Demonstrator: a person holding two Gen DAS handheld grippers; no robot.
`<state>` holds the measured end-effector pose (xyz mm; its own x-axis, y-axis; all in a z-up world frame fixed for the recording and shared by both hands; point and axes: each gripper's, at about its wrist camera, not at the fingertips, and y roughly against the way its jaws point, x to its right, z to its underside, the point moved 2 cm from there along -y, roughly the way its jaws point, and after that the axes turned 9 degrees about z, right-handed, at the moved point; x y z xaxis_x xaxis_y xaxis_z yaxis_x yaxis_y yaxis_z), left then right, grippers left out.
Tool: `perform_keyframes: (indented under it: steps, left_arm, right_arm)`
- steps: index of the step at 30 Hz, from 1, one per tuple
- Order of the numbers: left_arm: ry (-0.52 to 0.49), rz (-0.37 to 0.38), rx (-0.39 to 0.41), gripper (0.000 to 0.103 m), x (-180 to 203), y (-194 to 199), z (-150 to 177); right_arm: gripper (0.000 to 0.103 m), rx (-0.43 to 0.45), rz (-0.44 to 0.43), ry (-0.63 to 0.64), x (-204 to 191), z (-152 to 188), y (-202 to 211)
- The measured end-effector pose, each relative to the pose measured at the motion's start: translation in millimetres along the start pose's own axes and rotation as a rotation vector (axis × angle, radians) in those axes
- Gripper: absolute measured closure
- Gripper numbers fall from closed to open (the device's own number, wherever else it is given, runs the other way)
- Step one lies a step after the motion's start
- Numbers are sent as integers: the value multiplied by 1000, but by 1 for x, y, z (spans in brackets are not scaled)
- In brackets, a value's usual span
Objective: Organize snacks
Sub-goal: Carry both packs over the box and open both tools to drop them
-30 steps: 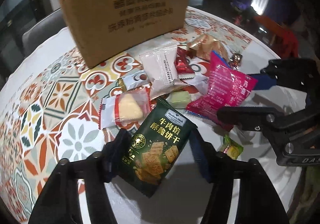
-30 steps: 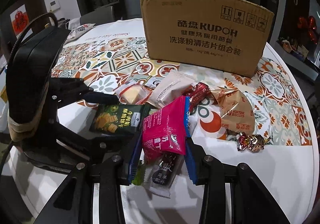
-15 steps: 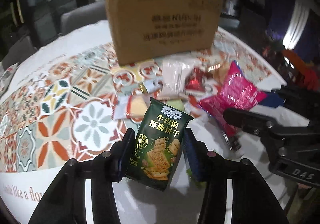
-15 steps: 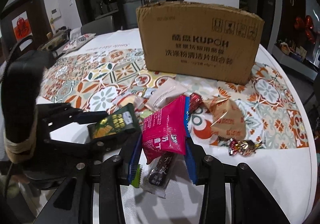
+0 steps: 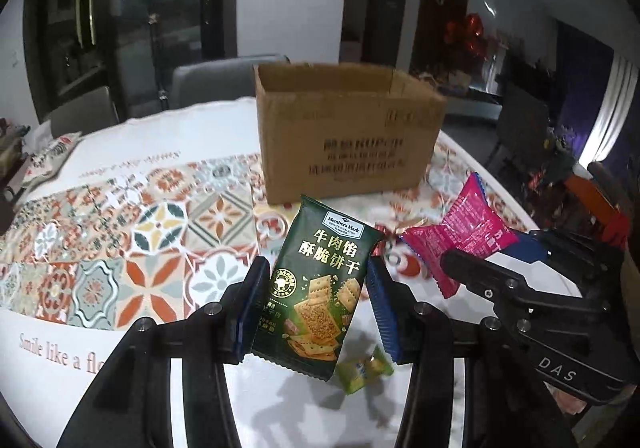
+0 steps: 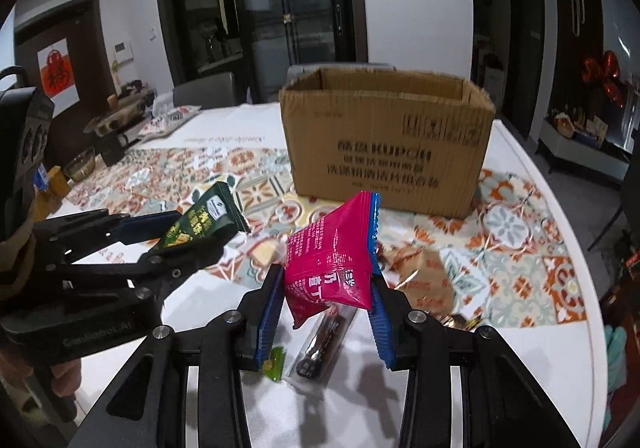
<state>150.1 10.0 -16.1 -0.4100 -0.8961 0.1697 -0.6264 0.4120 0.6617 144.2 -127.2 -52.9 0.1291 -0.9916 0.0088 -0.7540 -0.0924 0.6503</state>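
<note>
My left gripper [image 5: 317, 273] is shut on a dark green cracker packet [image 5: 320, 288] and holds it upright above the table. In the right wrist view my right gripper [image 6: 326, 280] is shut on a pink snack packet [image 6: 332, 252], also held clear of the table. Each wrist view shows the other hand too: the right gripper [image 5: 494, 254] with the pink packet [image 5: 468, 236], and the left gripper [image 6: 192, 234] with the green packet [image 6: 208, 218]. Beyond both stands an open-topped cardboard box [image 5: 348, 136] [image 6: 384, 144].
On the round table [image 5: 132, 172] with its tiled-pattern cloth lie a small green candy [image 5: 364, 368], a dark sachet [image 6: 324, 344] and a gold-brown biscuit packet [image 6: 424, 276]. Bowls and clutter [image 6: 80, 164] crowd the far left edge. Grey chairs [image 5: 216, 82] stand behind the box.
Both grippers have risen from the table with their packets. The left one closed tighter on the green packet and rolled it upright. The box's open top has come into view.
</note>
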Motion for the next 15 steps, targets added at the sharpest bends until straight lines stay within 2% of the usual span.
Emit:
perform_keyframes:
  steps: [8,15]
  left_arm:
    - [-31,5,97,54,15,18,-47]
    - [-41,17,139,54,17,16,-89]
  right_arm:
    - [62,70,-3,-4,22,-39,20]
    - [62,147,13,2,40,-81,29]
